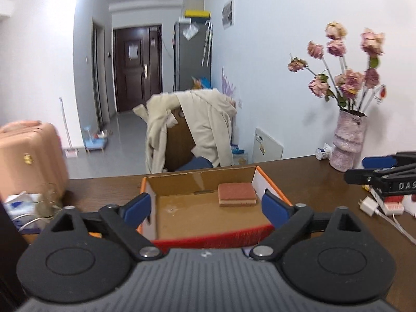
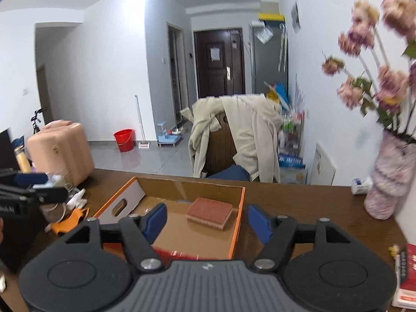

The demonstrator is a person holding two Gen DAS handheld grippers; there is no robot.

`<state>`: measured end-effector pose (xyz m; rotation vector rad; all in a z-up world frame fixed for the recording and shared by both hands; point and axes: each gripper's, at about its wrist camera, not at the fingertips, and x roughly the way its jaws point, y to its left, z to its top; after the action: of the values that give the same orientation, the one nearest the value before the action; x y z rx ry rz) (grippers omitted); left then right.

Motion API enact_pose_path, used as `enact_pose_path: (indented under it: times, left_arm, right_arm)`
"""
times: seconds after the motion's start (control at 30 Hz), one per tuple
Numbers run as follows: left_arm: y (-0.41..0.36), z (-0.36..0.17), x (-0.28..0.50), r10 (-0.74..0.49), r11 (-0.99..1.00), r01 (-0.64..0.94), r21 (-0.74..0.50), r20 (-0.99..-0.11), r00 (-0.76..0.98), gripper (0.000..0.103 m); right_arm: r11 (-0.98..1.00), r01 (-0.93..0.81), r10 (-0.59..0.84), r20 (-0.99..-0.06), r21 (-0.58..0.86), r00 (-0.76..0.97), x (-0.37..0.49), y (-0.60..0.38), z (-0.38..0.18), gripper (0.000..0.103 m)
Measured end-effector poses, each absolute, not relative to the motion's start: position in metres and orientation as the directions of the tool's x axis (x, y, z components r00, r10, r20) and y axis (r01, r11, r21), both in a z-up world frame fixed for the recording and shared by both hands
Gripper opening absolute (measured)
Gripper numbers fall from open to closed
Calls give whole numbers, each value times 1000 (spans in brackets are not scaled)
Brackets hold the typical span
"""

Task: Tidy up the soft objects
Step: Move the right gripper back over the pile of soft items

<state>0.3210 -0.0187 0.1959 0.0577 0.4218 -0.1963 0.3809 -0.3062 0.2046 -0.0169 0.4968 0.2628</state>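
Observation:
An open cardboard box (image 1: 182,179) with orange outer walls sits on the dark wooden table; it also shows in the right wrist view (image 2: 238,208). A reddish-brown sponge (image 1: 237,194) lies flat in the box's far right corner and shows in the right wrist view (image 2: 209,213) too. My left gripper (image 1: 206,210) is open and empty, held above the box's near edge. My right gripper (image 2: 206,222) is open and empty, held above the box's near right part. Each gripper appears at the edge of the other's view.
A pink vase of dried roses (image 1: 347,140) stands at the table's far right, with a small white bottle (image 1: 323,152) beside it. A white charger and cable (image 1: 370,206) lie at right. A coat-draped chair (image 1: 192,132) stands behind the table. Clutter (image 2: 70,208) lies left of the box.

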Motion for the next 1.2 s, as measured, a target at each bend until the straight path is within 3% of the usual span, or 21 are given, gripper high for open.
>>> enact_pose_path:
  times: [0.3, 0.43, 0.7, 0.8, 0.87, 1.07, 1.2]
  left_arm:
    - [3, 145, 158, -62, 993, 77, 91, -158, 986, 103]
    - [0, 112, 111, -26, 986, 45, 158, -118, 993, 103]
    - [5, 52, 60, -56, 993, 75, 95, -189, 980, 103]
    - [1, 47, 71, -53, 993, 76, 94, -229, 972, 103]
    - [1, 47, 73, -38, 994, 60, 96, -218, 975, 103]
    - [4, 39, 73, -41, 995, 62, 80, -247, 968, 103]
    - [-4, 38, 85, -95, 993, 110, 44, -259, 961, 103]
  right_arm:
    - [950, -311, 275, -385, -35, 881, 241, -297, 177, 82]
    - [950, -303, 267, -316, -71, 910, 186, -289, 149, 88]
    - [960, -276, 251, -299, -43, 921, 100, -269, 69, 90]
    - [955, -295, 270, -351, -21, 897, 87, -261, 46, 91]
    - [944, -325, 282, -394, -47, 875, 89, -255, 41, 90]
    - [959, -280, 251, -348, -35, 903, 90, -256, 50, 90]
    - [965, -260, 233, -366, -24, 901, 98, -259, 43, 90]
